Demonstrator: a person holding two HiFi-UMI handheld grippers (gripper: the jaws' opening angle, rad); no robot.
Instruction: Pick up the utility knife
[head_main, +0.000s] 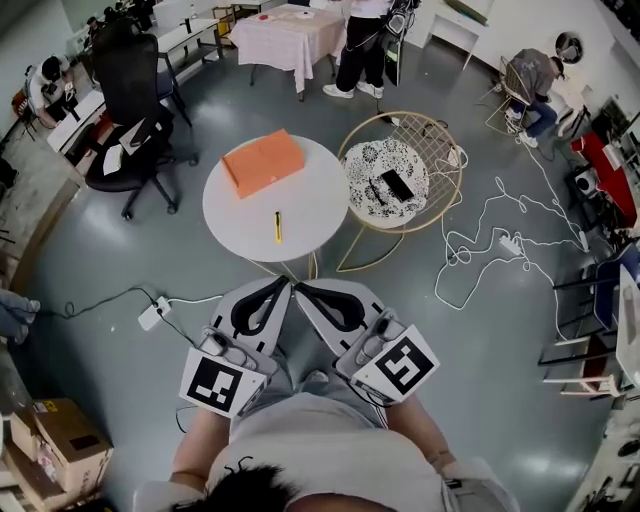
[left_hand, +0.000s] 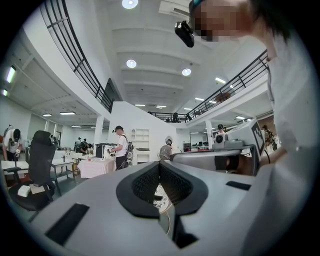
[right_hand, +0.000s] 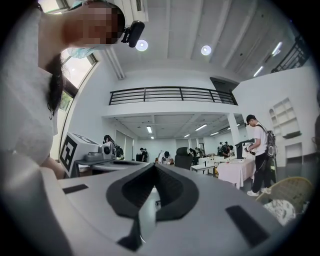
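The utility knife (head_main: 278, 226), slim and yellow, lies on the round white table (head_main: 300, 215) near its front edge. It shows only in the head view. Both grippers are held close to the person's body, well short of the table and lower in the picture than the knife. My left gripper (head_main: 284, 285) has its jaws closed tip to tip with nothing between them, and my right gripper (head_main: 300, 288) stands the same way beside it. In the left gripper view my left gripper (left_hand: 160, 165) points out into the room, as does my right gripper (right_hand: 154, 166) in its own view.
An orange folder (head_main: 262, 161) lies on the table's far left. A wicker chair (head_main: 440, 150) with a patterned cushion and a black device stands right of the table. White cables (head_main: 490, 240) trail over the floor, a power strip (head_main: 152, 315) lies left, and an office chair (head_main: 135, 120) stands beyond.
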